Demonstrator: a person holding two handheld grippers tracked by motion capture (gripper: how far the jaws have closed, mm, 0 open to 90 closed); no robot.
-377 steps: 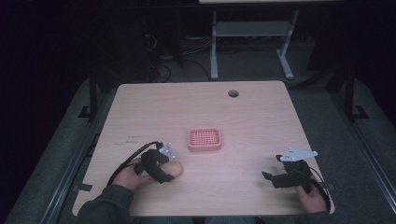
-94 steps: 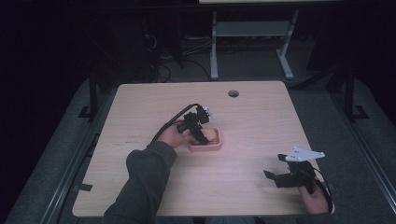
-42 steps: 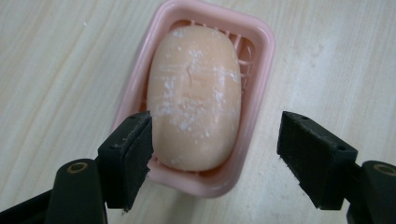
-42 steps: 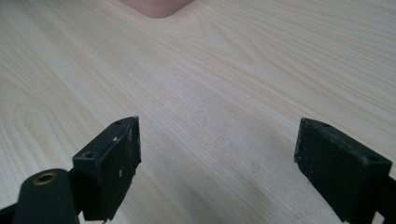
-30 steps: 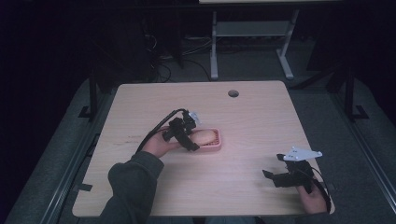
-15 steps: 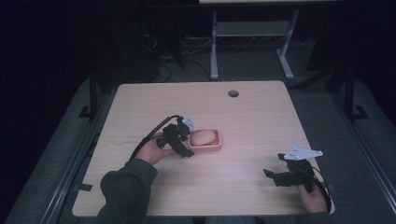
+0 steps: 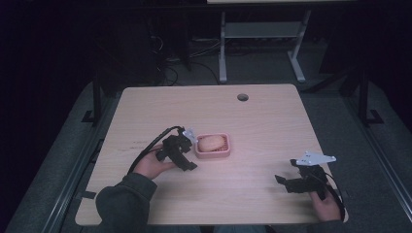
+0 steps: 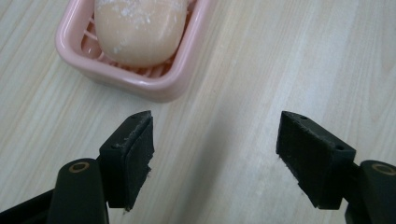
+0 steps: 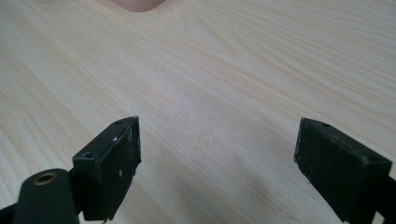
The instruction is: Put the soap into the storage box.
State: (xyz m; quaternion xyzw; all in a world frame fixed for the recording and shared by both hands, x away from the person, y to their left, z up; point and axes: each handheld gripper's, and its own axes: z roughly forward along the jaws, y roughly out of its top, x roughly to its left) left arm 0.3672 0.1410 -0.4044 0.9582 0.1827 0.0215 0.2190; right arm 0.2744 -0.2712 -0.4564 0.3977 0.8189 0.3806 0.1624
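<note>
Jaws of my right gripper [image 7: 286, 183] stood wide apart over bare worktop [image 7: 252, 116] at the near right corner. My left gripper [image 7: 187, 158], jaws likewise wide and empty, sat just beside the pink soap dish [image 7: 212, 146] at mid-worktop, apart from it. A peach-coloured soap bar [image 8: 138, 29] lay in the dish.

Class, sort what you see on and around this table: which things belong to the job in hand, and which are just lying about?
In the job:
soap bar
pink soap dish
left gripper, open beside the dish

Lying about:
right gripper, open over bare table
metal stand behind
</note>
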